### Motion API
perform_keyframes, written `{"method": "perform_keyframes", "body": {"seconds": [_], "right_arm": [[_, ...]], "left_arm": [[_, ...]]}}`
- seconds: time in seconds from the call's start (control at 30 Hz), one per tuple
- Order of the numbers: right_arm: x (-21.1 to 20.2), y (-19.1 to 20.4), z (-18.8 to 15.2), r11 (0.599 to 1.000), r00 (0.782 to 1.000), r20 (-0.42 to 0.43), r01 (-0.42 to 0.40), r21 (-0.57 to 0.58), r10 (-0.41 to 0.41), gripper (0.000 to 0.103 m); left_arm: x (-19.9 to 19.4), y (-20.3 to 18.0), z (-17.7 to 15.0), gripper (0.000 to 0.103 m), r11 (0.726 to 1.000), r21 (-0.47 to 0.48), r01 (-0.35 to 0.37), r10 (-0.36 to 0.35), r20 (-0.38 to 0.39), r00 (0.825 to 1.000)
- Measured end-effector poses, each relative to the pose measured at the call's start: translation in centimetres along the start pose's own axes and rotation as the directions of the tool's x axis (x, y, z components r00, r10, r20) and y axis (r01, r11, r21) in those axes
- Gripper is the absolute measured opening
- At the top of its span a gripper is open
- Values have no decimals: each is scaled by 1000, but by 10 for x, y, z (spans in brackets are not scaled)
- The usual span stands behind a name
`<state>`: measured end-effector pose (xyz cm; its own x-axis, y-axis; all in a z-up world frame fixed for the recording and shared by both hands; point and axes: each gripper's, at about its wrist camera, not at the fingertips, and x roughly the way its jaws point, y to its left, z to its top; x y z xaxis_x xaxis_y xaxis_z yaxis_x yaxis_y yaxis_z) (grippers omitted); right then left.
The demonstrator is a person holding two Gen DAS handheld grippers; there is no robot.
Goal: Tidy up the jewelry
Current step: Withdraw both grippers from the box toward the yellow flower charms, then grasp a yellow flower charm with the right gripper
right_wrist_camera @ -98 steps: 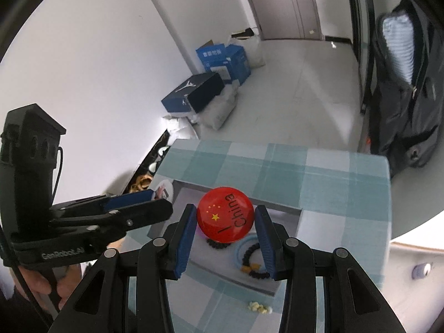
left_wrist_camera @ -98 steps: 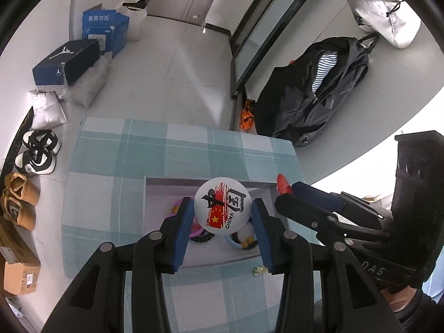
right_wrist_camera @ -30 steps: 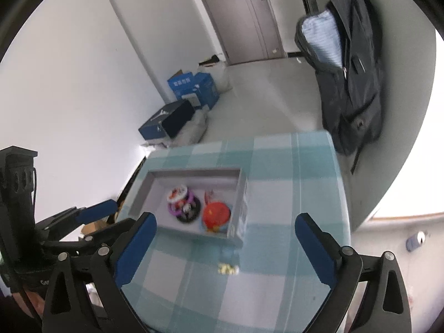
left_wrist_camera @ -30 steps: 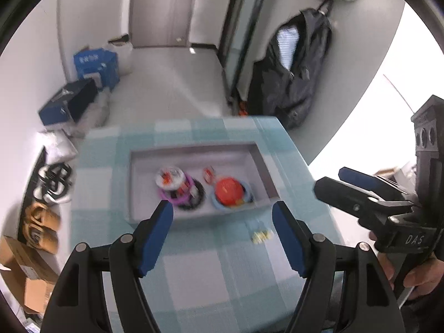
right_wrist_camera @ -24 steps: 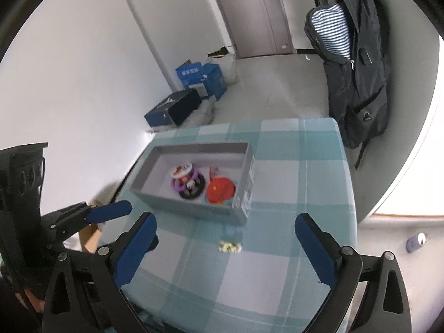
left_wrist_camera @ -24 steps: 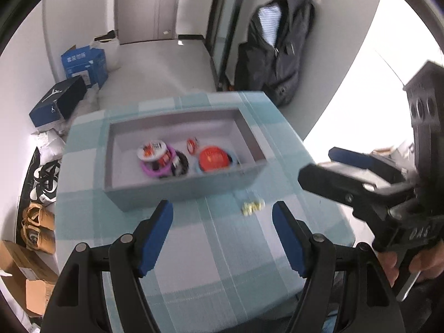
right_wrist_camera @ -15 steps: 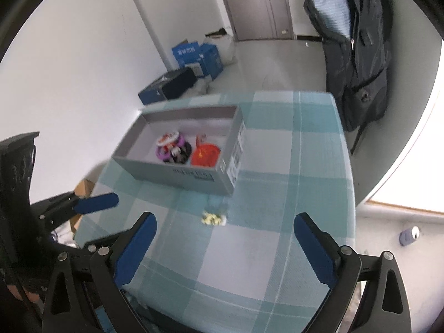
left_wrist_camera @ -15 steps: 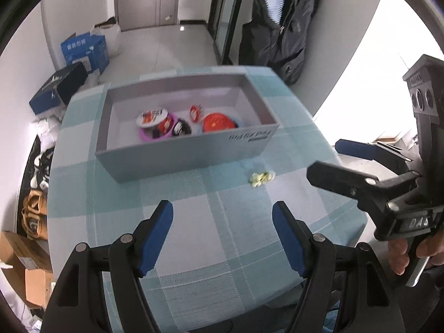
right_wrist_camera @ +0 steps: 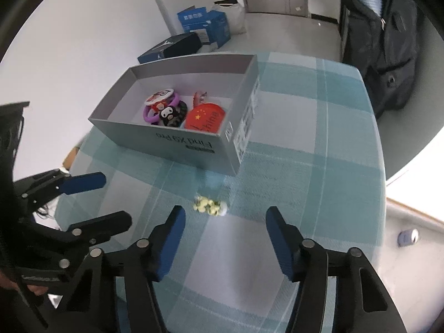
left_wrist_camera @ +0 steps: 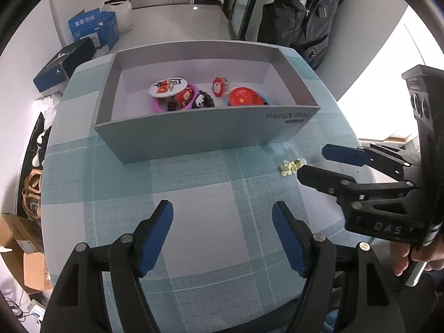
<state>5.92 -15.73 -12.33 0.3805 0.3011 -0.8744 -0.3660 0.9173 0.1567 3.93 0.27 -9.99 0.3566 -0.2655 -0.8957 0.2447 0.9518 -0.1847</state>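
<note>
A grey open box [left_wrist_camera: 194, 133] [right_wrist_camera: 177, 141] stands on the checked cloth. In it lie a white badge [left_wrist_camera: 166, 86] [right_wrist_camera: 158, 95], a red China badge [left_wrist_camera: 245, 100] [right_wrist_camera: 206, 118], a purple ring [left_wrist_camera: 157, 106] [right_wrist_camera: 147, 116] and small charms. A small pale yellow trinket [left_wrist_camera: 290, 166] [right_wrist_camera: 209, 205] lies on the cloth in front of the box. My left gripper [left_wrist_camera: 223, 216] is open and empty above the cloth. My right gripper [right_wrist_camera: 223, 216] is open and empty, just behind the trinket; it also shows in the left wrist view [left_wrist_camera: 313, 161].
The table [left_wrist_camera: 199, 222] is round with a teal checked cloth. A dark backpack [left_wrist_camera: 302, 16] hangs at the wall beyond. Blue and black boxes [left_wrist_camera: 91, 30] sit on the floor at the far left, shoes and cartons [left_wrist_camera: 30, 188] to the left.
Both grippers let go of the badges, which now lie in the box, then drew back and lowered. The right gripper has come close to the yellow trinket and narrowed its opening.
</note>
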Motion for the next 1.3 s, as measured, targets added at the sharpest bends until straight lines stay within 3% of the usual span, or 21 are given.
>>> {"method": "perform_keyframes", "body": {"seconds": [0.23,0.73,1.3], "right_arm": [[10,8,4,999,1000,-26,3,-38,-4,36],[10,21,-3,992,998,-22,58,-116,-61,15],[-5,9,-7,996,999,-6,35,-84,-36,12]], "left_arm": [[4,10,4,70,999,-36,12,-12,-7,1000],[7,16,7,70,998,-54,12,-13,-10,1000],[14,5,12,70,998,-50,26,-27,-20,999]]}}
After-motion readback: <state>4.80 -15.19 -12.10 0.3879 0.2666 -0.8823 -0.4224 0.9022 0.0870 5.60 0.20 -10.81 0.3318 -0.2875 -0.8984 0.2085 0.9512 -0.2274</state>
